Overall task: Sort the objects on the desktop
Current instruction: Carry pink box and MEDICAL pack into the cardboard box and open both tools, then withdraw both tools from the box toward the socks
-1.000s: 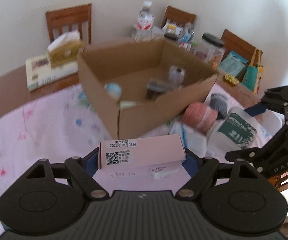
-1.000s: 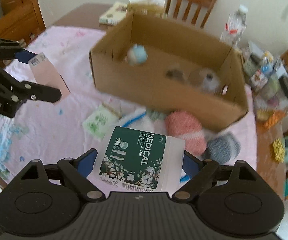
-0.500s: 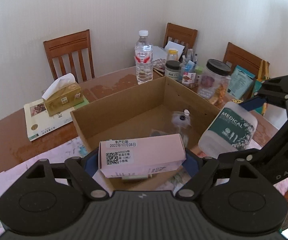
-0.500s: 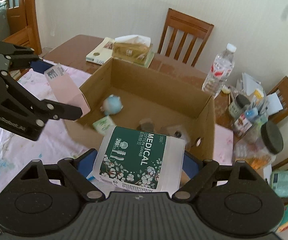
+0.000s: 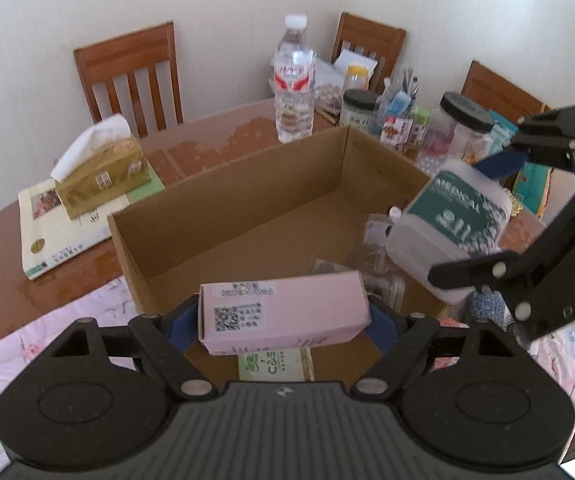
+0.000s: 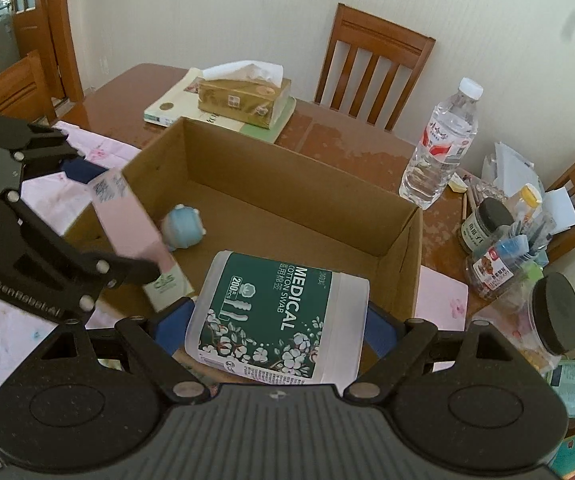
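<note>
Both tools now hang over the cardboard box point(image 6: 287, 184), left tool point(image 5: 283, 320) pinching pink carton point(image 5: 283, 312), right tool point(image 6: 275, 320) swab tub point(image 6: 279, 312).

Soft, even daylight fills both views, with faint shadows. The bare bench point(image 6: 351, 152) beyond each hand-held gripper shows pale glare patches. Fisheye distortion bends the walls and darkens the corners. Nearby items look slightly smeared, and printed labels are blurred.

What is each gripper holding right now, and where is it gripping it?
The left gripper clamps the pink box across its two short ends. The right gripper clamps the cotton swab container across its two sides. Both hang over the cardboard box.
</note>
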{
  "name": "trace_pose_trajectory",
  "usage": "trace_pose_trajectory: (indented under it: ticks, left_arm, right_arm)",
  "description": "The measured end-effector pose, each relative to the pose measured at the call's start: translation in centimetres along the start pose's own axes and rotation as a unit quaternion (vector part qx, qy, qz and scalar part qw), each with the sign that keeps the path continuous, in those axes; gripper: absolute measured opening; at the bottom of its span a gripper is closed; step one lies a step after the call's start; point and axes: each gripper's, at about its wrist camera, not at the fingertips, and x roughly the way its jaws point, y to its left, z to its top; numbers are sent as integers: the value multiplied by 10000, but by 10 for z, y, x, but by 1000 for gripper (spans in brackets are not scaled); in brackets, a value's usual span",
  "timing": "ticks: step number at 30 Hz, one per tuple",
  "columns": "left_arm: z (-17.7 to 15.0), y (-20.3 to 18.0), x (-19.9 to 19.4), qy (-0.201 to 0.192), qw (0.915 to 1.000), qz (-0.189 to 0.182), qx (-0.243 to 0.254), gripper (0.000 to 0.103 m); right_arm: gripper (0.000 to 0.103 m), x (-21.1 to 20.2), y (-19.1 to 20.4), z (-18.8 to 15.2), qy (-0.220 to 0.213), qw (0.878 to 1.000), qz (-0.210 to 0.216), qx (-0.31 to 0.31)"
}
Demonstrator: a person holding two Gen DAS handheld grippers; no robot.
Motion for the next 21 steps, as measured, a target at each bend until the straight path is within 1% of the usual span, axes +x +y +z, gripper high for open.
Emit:
trace_pose_trajectory:
  ticks: [6, 14, 17, 21]
  left_arm:
    - [-1, 8, 6, 188, 9997, 80, -140, 88]
    - [-4, 10, -10, 272, 9995, 45, -184, 89]
    - [-7, 9, -18, 247, 9996, 21, -164, 89]
    - [-12, 9, -27, 247, 9995, 131, -110, 90]
  right_arm:
    - [91, 18, -9, 12, 78, 9999, 93, -26]
    - [91, 41, -8, 34, 140, 9996, 214, -153]
    - [91, 48, -6, 42, 159, 9993, 267, -202]
    - [92, 58, -1, 51, 188, 9990, 299, -267]
